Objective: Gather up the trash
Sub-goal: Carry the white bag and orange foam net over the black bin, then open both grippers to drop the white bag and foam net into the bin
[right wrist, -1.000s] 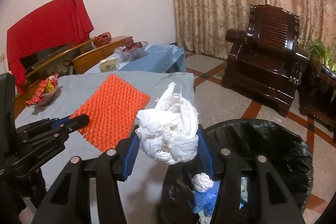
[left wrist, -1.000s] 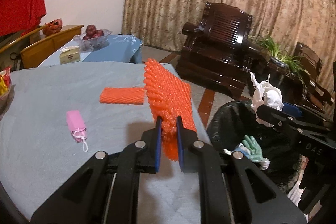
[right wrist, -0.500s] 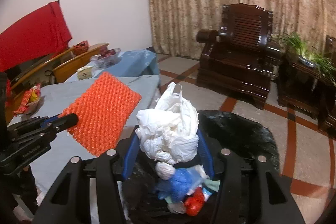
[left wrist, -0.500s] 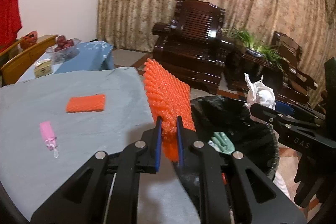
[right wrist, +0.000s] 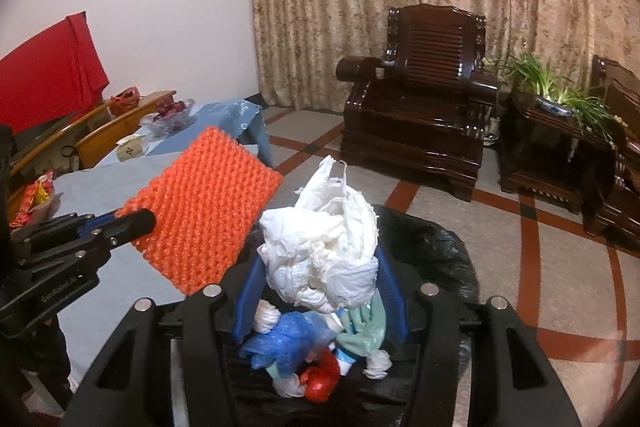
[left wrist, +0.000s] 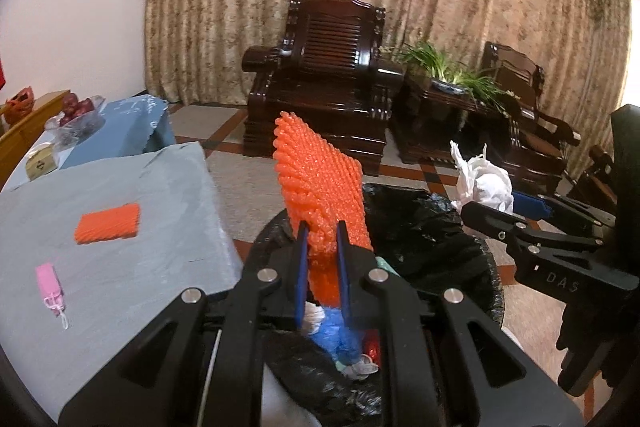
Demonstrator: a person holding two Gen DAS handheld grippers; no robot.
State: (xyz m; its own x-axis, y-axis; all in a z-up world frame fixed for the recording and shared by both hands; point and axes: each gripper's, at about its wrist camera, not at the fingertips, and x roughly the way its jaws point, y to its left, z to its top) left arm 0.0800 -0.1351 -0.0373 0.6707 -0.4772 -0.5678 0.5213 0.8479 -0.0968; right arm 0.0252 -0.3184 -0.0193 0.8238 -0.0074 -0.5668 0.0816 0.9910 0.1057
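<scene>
My left gripper is shut on an orange foam net sheet and holds it upright over the black-lined trash bin. The sheet also shows in the right wrist view. My right gripper is shut on a crumpled white plastic bag above the bin; the bag also shows in the left wrist view. Inside the bin lie blue, green, red and white scraps.
On the grey-blue table lie a smaller orange foam piece and a pink packet. A second blue table holds a fruit bowl. A dark wooden armchair and a plant stand are behind the bin.
Both grippers have moved from beside the table to above the bin, carrying the orange sheet and the white bag. The bin's contents have come into view beneath them.
</scene>
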